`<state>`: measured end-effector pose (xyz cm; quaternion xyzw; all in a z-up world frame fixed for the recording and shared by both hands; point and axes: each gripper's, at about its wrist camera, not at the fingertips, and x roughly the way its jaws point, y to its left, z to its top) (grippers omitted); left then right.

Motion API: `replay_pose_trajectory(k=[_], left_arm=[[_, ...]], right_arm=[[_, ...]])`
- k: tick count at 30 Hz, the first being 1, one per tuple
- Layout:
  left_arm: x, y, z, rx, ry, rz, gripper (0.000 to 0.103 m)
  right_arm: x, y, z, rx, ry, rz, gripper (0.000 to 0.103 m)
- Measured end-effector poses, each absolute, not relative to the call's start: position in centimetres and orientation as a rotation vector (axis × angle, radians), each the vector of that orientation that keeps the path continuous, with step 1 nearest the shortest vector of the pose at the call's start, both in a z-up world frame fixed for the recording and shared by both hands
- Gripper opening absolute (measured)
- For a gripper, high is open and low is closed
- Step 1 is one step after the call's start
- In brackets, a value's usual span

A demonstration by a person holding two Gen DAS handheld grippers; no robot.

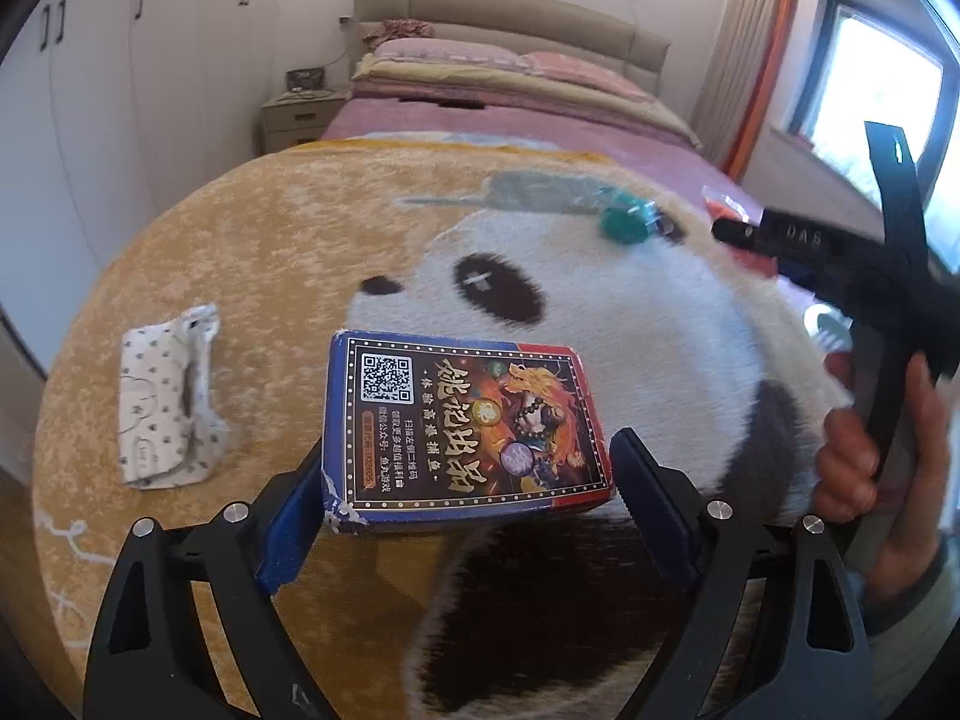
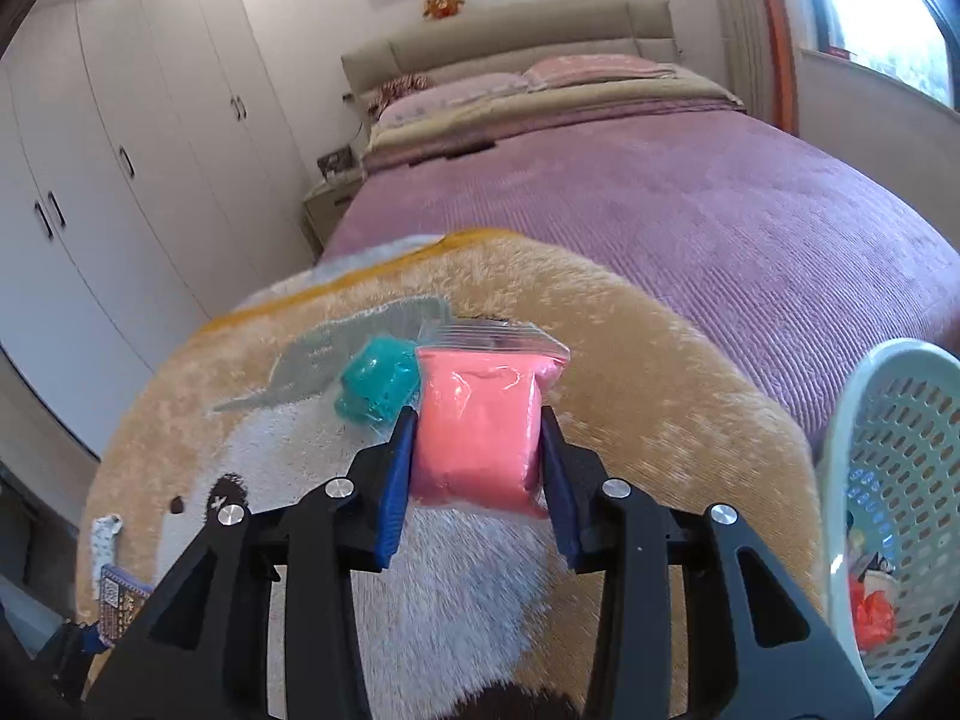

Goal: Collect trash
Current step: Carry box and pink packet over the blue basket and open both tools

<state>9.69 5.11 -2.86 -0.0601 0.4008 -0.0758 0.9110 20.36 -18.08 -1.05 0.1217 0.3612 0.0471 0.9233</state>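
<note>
My left gripper (image 1: pixel 468 468) is shut on a blue and red card box (image 1: pixel 465 429) and holds it above the panda rug (image 1: pixel 600 312). My right gripper (image 2: pixel 479 429) is shut on a clear bag of pink putty (image 2: pixel 477 420), just above the rug. A bag of teal putty (image 2: pixel 378 384) lies on the rug just left of it; it also shows in the left wrist view (image 1: pixel 624 219). A crumpled white patterned wrapper (image 1: pixel 168 402) lies on the rug to the left of the box. The right gripper body (image 1: pixel 840 264) shows at the right of the left wrist view.
A pale green perforated basket (image 2: pixel 888 450) stands at the right edge with trash inside. The rug lies on a bed with a purple cover (image 2: pixel 690 192). White wardrobes (image 2: pixel 120 150) line the left wall. A nightstand (image 1: pixel 300 111) stands beside the headboard.
</note>
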Motion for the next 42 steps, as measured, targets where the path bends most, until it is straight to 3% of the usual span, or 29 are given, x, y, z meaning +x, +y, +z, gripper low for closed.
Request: replay_pose_trajectory(k=[19, 40, 42], left_arm=[[10.5, -11.3, 5.3, 0.031, 0.638, -0.488, 0.086], [14.1, -27.6, 1.5, 0.169, 0.755, -0.692, 0.087], [14.2, -28.3, 1.1, 0.17, 0.759, -0.702, 0.087]], right_arm=[[10.1, -33.2, 7.4, 0.282, 0.579, -0.212, 0.036], [7.8, -45.5, 2.0, 0.474, 0.782, -0.391, 0.037], [7.7, -46.1, 1.6, 0.496, 0.79, -0.395, 0.043]])
